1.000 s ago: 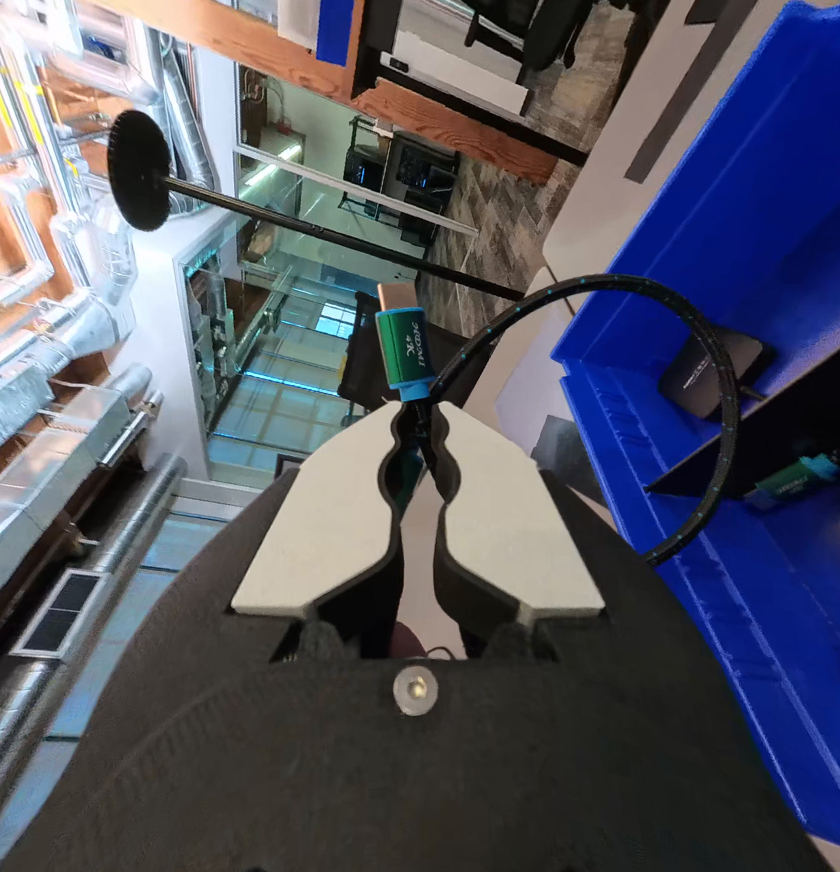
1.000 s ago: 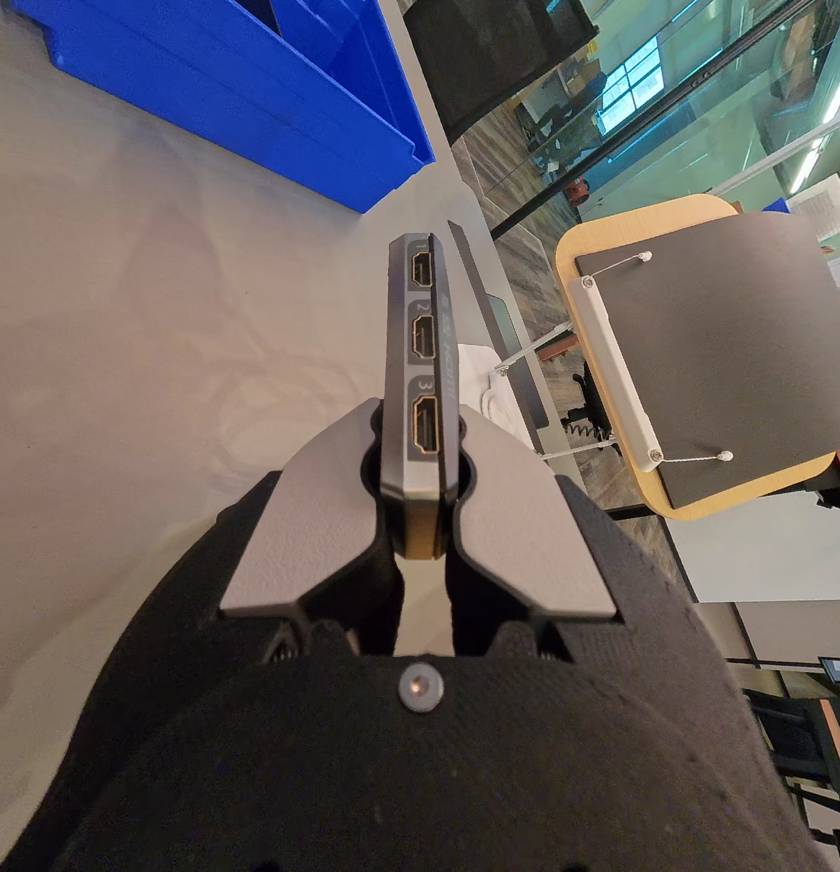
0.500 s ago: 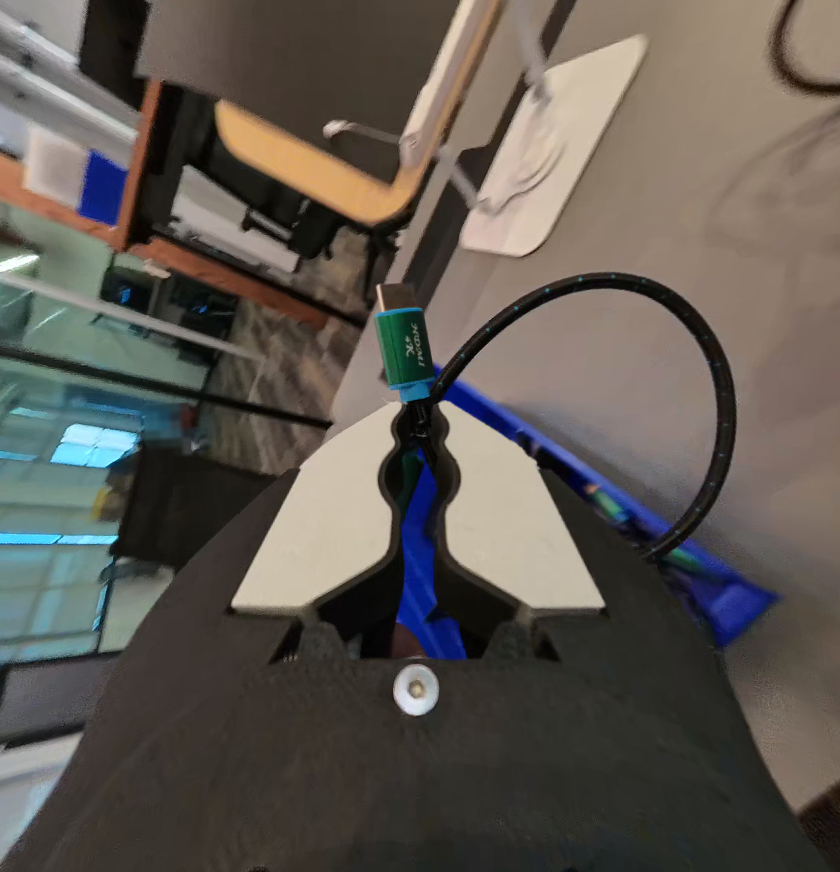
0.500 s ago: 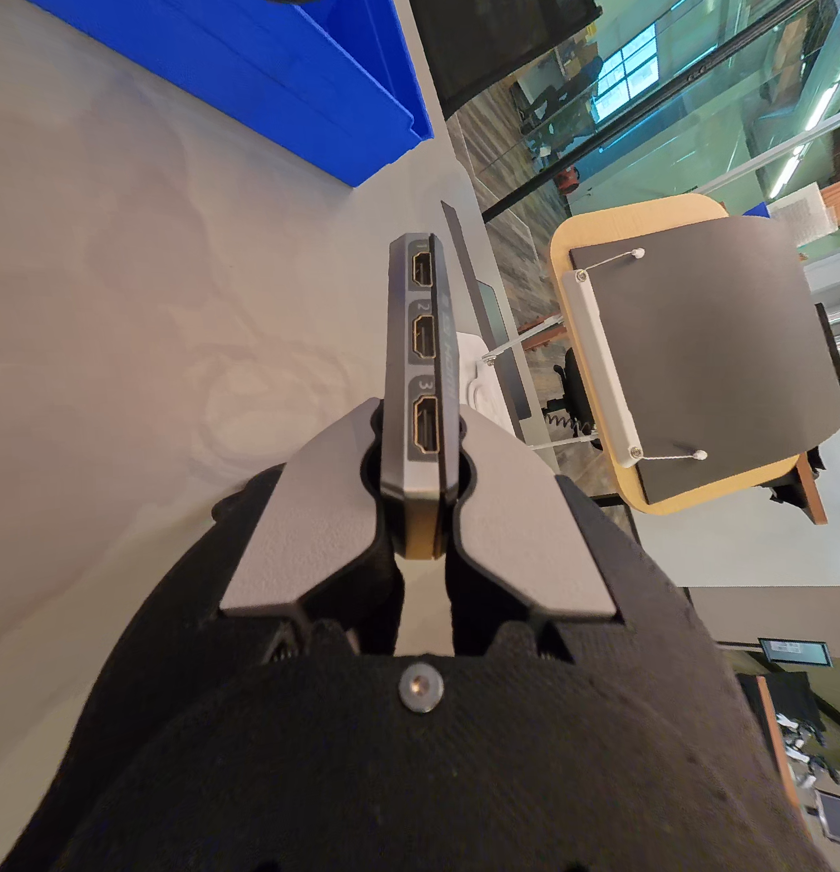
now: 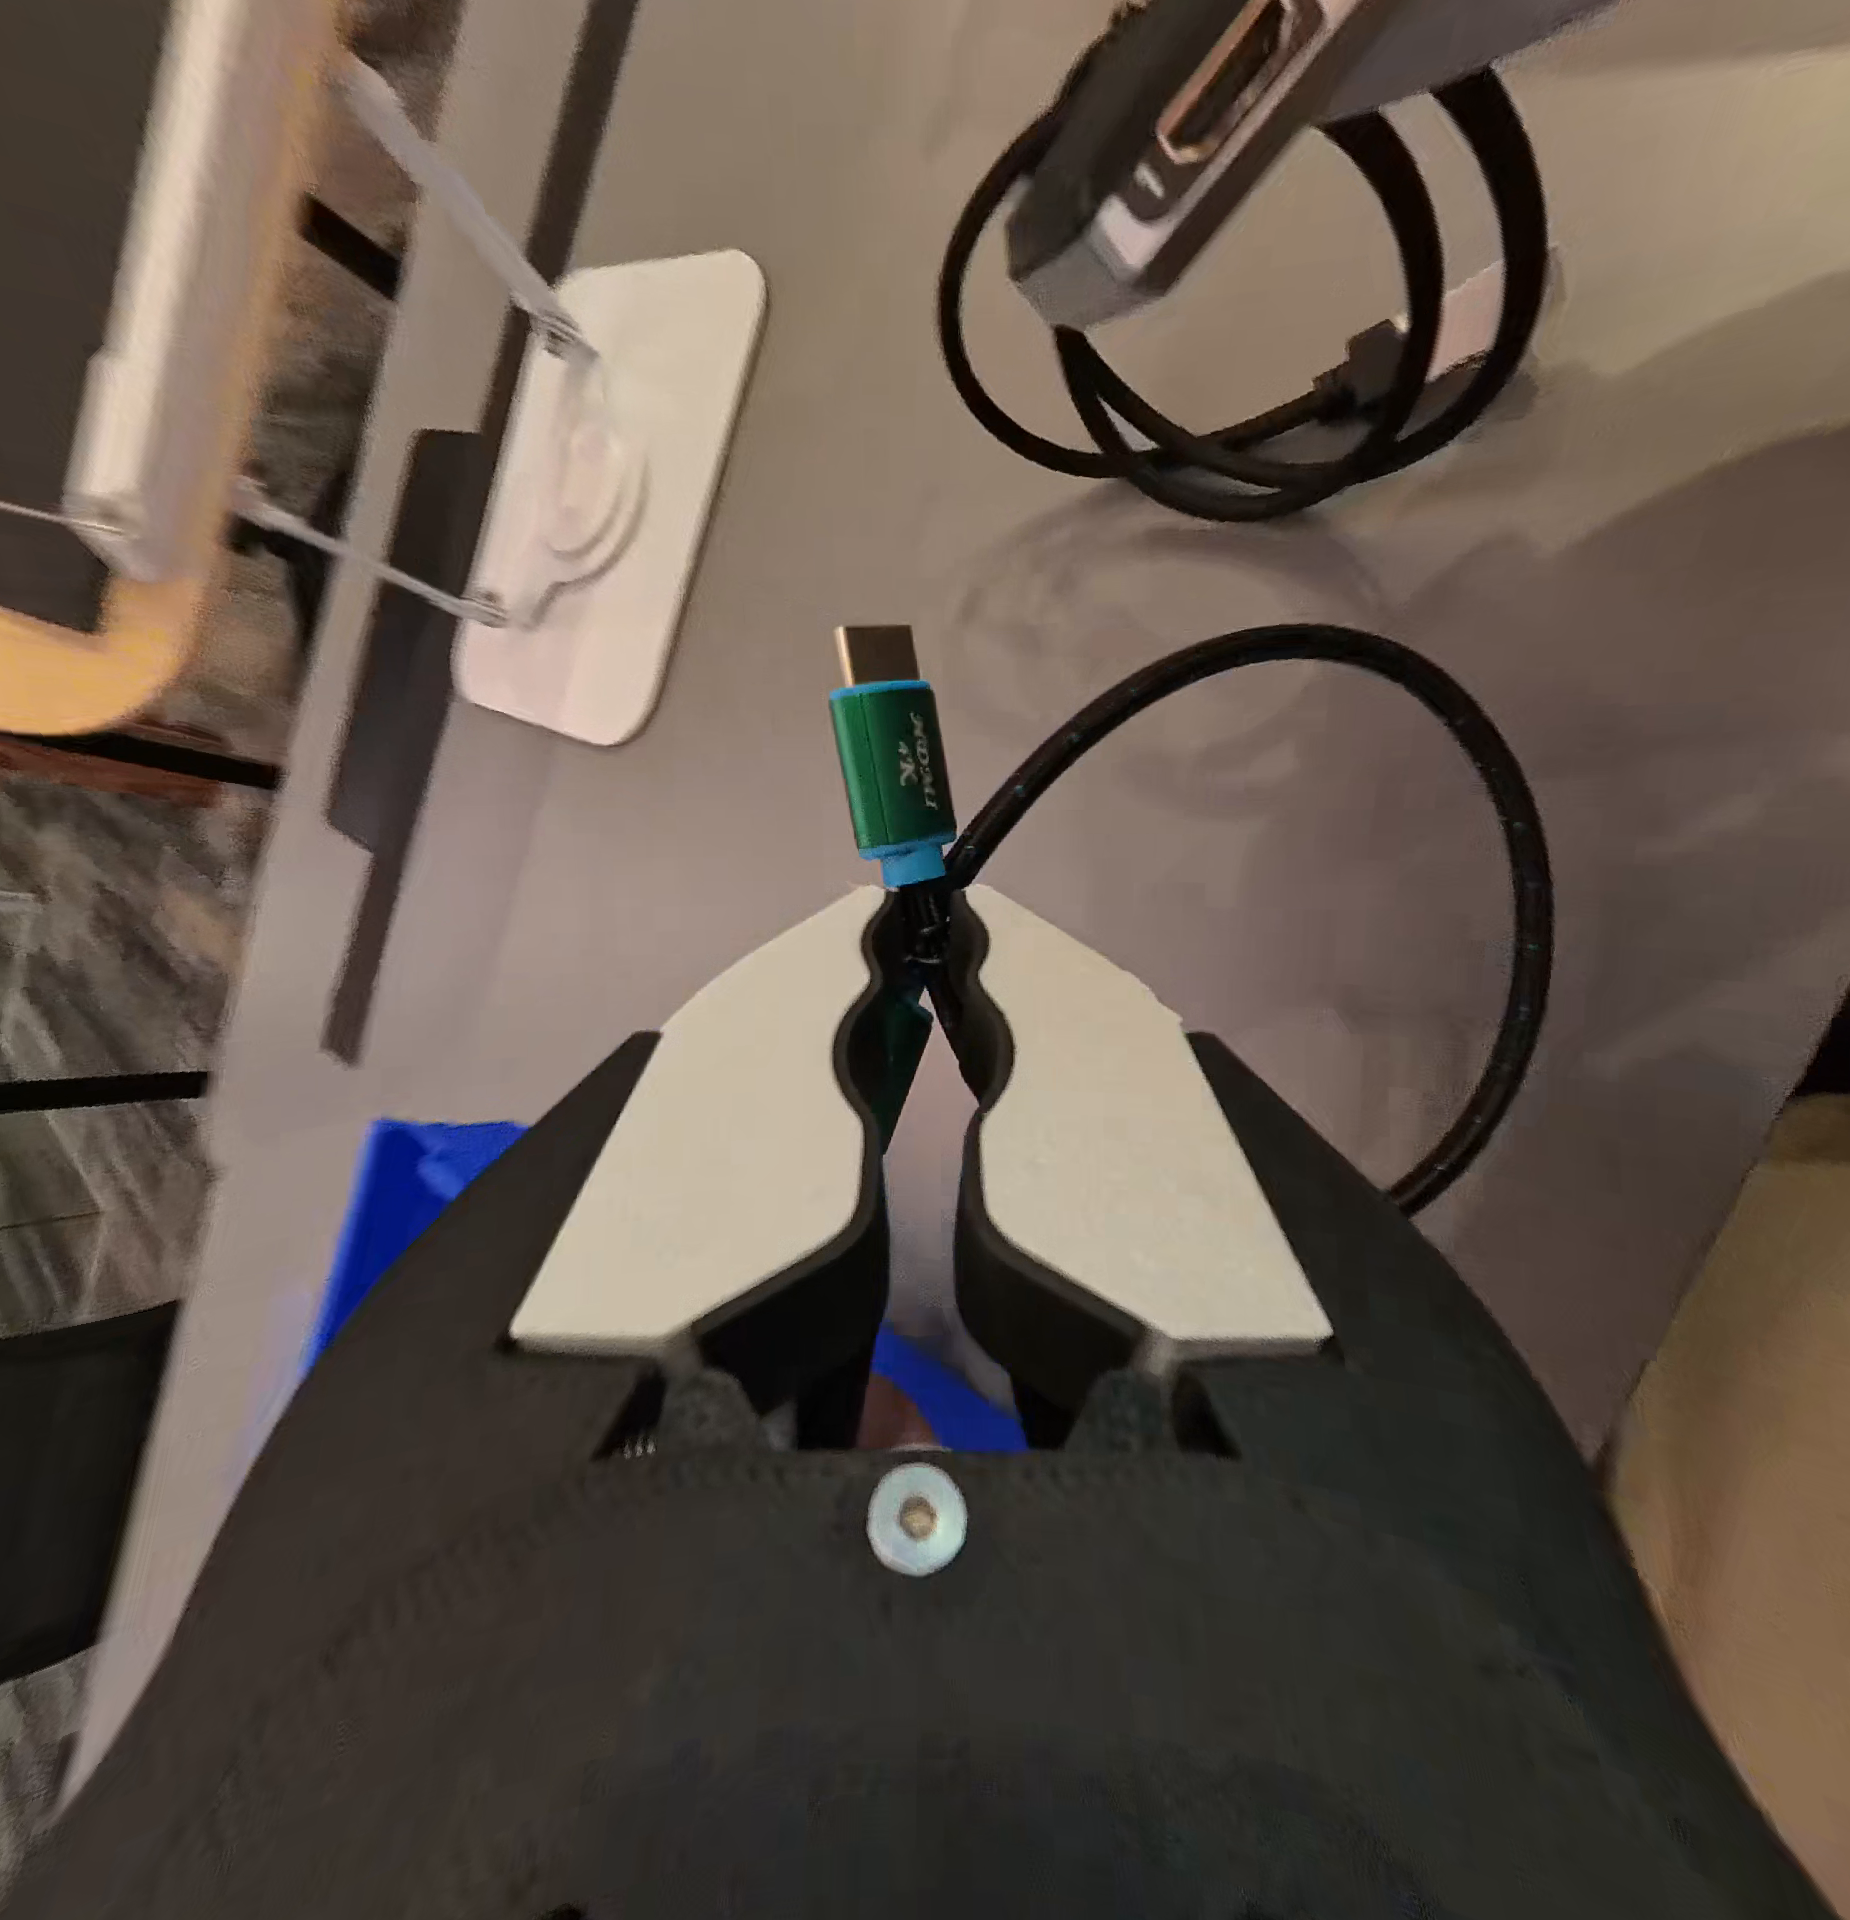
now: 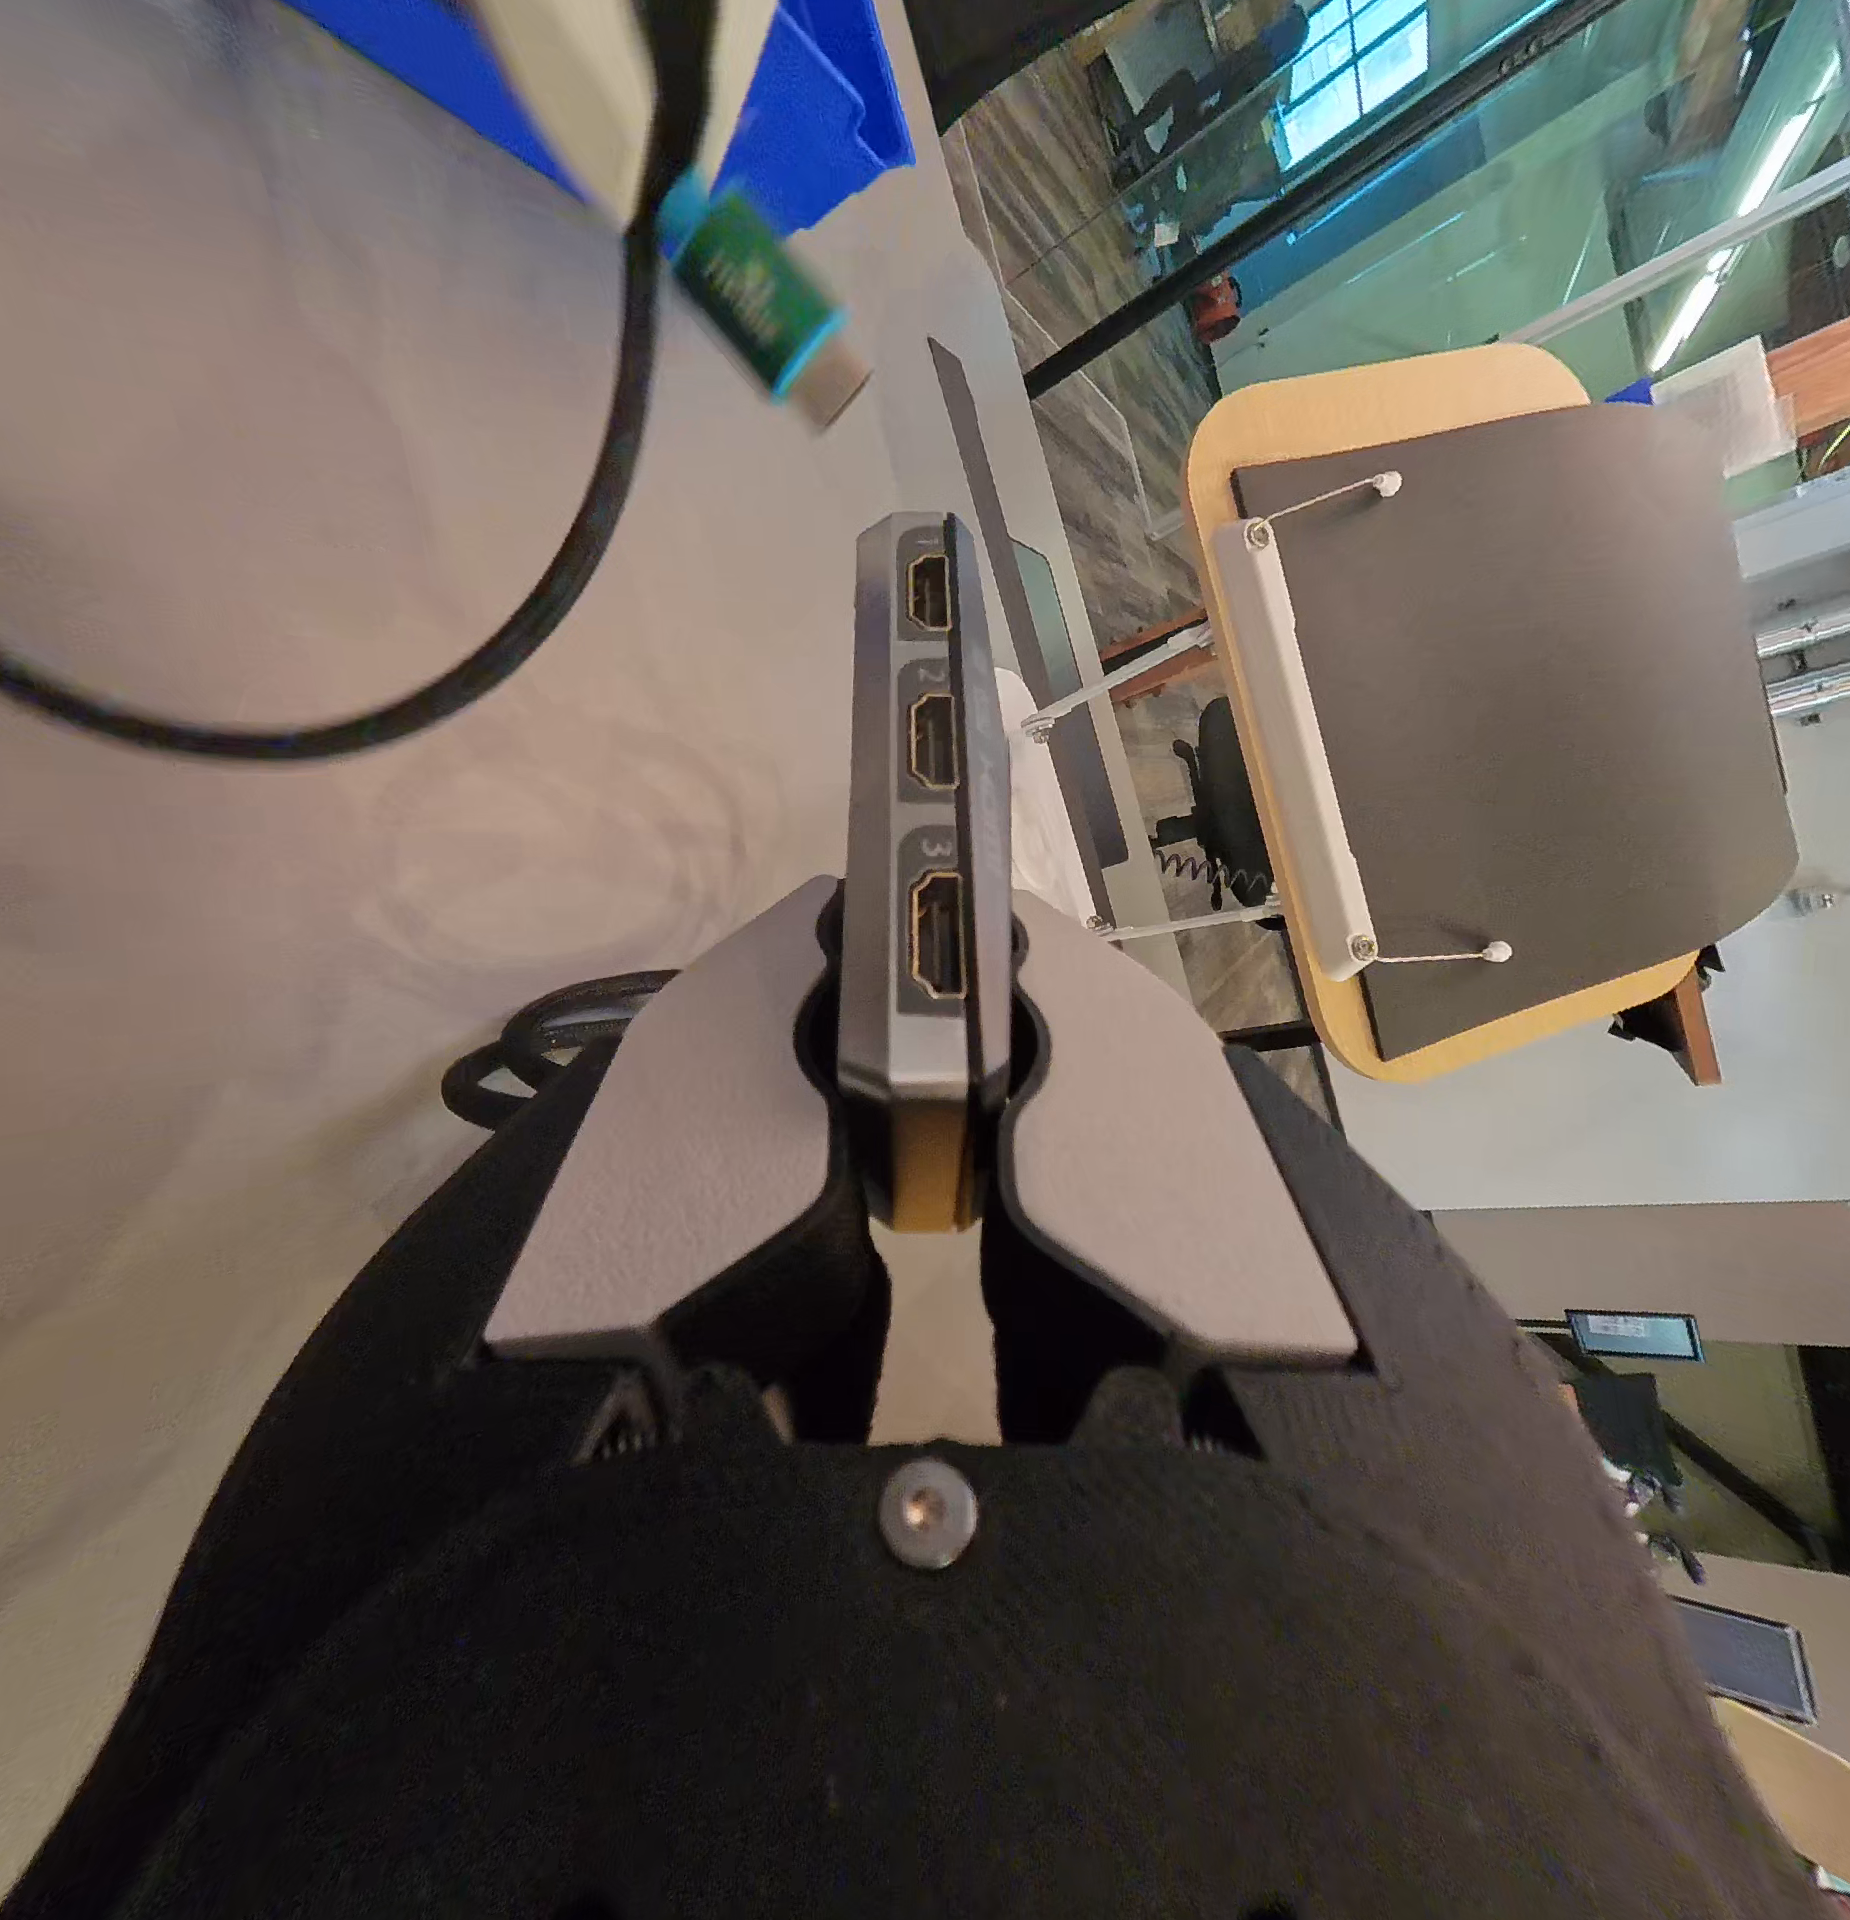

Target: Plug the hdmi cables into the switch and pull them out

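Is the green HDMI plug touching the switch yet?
Apart. The right wrist view shows bare table between the green HDMI plug and the switch, whose three ports sit empty.

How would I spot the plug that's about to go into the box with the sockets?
Start at the grey table, then find the left gripper above it. Its fingers pinch a black braided cable just behind the green HDMI plug. Unlike the plain black coil lying nearby, this plug has blue end bands.
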### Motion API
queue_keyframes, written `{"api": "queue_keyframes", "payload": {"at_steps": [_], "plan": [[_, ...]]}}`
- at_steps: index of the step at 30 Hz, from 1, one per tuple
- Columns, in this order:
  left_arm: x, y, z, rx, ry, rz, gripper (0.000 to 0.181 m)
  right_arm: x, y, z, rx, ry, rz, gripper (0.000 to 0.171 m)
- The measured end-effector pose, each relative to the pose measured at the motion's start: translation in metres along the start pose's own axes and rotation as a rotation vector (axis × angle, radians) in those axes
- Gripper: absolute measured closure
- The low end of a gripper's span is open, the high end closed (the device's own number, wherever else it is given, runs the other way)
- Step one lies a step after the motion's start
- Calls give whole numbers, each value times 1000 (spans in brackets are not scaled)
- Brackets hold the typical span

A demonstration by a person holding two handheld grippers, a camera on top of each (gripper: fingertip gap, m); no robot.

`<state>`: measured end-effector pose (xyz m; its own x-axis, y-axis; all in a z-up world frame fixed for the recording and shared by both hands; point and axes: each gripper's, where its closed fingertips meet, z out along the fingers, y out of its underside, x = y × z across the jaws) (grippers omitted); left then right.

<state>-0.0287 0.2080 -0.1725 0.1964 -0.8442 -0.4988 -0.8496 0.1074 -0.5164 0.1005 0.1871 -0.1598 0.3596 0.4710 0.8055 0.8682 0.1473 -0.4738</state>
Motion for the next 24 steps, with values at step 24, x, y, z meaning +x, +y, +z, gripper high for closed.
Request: {"api": "queue_keyframes", "payload": {"at_steps": [24], "plan": [[44,47,107,-196,-154,291,165,2,1,-5,18,-10,37,149]]}}
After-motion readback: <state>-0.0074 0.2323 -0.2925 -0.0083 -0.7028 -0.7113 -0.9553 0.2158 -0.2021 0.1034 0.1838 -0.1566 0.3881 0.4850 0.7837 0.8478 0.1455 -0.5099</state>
